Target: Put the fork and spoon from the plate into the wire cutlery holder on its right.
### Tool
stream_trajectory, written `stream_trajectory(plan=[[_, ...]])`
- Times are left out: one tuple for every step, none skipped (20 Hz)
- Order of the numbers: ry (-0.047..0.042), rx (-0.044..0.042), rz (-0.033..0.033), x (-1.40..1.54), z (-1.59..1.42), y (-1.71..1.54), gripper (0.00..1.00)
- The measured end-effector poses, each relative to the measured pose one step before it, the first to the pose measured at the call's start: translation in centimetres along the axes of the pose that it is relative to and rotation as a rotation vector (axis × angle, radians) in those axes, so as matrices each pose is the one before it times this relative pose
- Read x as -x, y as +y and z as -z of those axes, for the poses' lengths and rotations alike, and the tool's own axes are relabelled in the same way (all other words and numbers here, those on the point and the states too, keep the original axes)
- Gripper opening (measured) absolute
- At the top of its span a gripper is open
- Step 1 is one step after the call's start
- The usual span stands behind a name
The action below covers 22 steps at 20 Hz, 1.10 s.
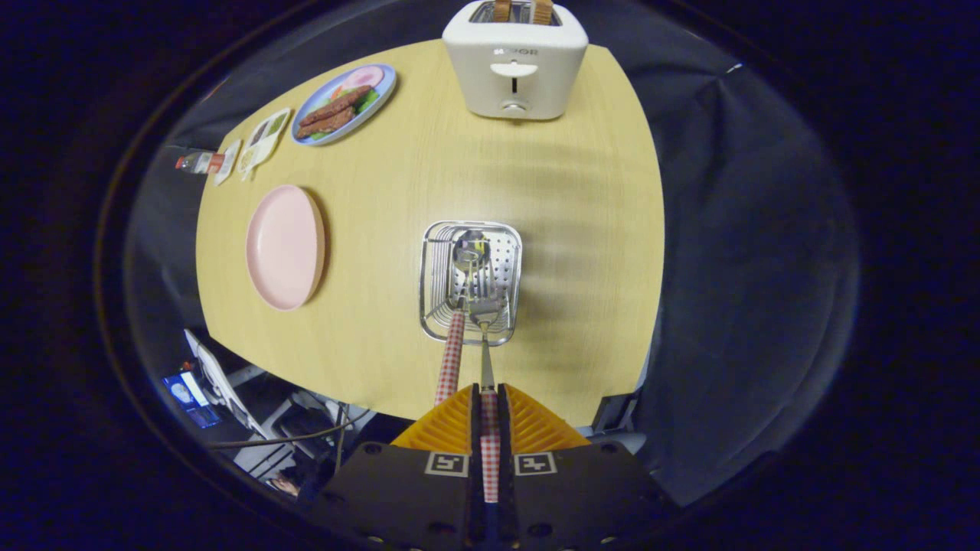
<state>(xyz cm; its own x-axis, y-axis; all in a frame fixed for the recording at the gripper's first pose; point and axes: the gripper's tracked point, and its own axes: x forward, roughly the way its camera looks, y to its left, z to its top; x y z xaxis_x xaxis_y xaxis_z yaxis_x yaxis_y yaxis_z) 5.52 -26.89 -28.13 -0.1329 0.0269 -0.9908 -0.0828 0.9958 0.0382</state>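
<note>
A pale wood table (536, 168) carries one empty pink plate (285, 246), one toaster (514, 65) and one wire holder (471, 282). One spoon (459, 306) leans in the holder. The tongs (490, 405) pinch one fork (484, 337) by its checked handle, head inside the holder

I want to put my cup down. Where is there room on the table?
Bare table lies between the toaster and cutlery holder, also between the pink plate and holder. Crowded by the food plate. The gripper is shut on the fork.
</note>
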Motion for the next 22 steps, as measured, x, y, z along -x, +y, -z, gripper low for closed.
stream_trajectory(plan=[[0.00888, -0.00016, 0.00423, -0.074, -0.569, -0.014, 0.07], [0.00845, 0.00406, 0.00809, -0.059, -0.363, 0.08, 0.07], [0.00765, -0.00187, 0.00049, -0.129, -0.378, 0.201, 0.07], [0.01244, -0.00188, -0.00589, -0.07, -0.256, 0.343, 0.07], [0.018, 0.00139, -0.0059, -0.211, -0.078, 0.244, 0.07], [0.02007, -0.0018, -0.00468, -0.04, 0.13, 0.236, 0.07], [0.01093, -0.0069, 0.00104, -0.106, -0.122, 0.092, 0.11], [0.00031, -0.00992, 0.00346, -0.016, -0.271, 0.022, 0.11], [-0.00109, -0.00692, 0.01087, -0.04, -0.191, -0.116, 0.11], [-0.00906, -0.00914, 0.00833, 0.251, -0.329, -0.175, 0.1], [-0.00801, -0.00446, -0.00037, 0.09, -0.282, 0.135, 0.11], [-0.00116, 0.00156, 0.00498, 0.049, 0.383, -0.084, 0.11], [-0.01843, -0.006, -0.00721, 0.159, -0.094, 0.224, 0.12], [-0.01193, -0.00464, -0.00463, 0.157, -0.015, 0.296, 0.13], [-0.00993, -0.00316, -0.007, 0.293, 0.114, 0.378, 0.18], [-0.01639, -0.00578, -0.00548, 0.197, 0.203, 0.351, 0.2], [-0.02214, -0.0062, -0.00432, 0.428, -0.037, 0.409, 0.22], [-0.02679, -0.00371, 0.00049, 0.31, -0.021, 0.399, 0.26], [-0.02888, 0.00232, 0.01212, 0.359, -0.063, 0.211, 0.31], [-0.02737, 0.00196, 0.00638, 0.354, 0.073, 0.307, 0.36], [-0.02432, 0.00162, 0.00594, 0.425, 0.223, 0.455, 0.38], [-0.0326, -0.00326, 0.00152, 0.464, -0.022, 0.557, 0.4]])
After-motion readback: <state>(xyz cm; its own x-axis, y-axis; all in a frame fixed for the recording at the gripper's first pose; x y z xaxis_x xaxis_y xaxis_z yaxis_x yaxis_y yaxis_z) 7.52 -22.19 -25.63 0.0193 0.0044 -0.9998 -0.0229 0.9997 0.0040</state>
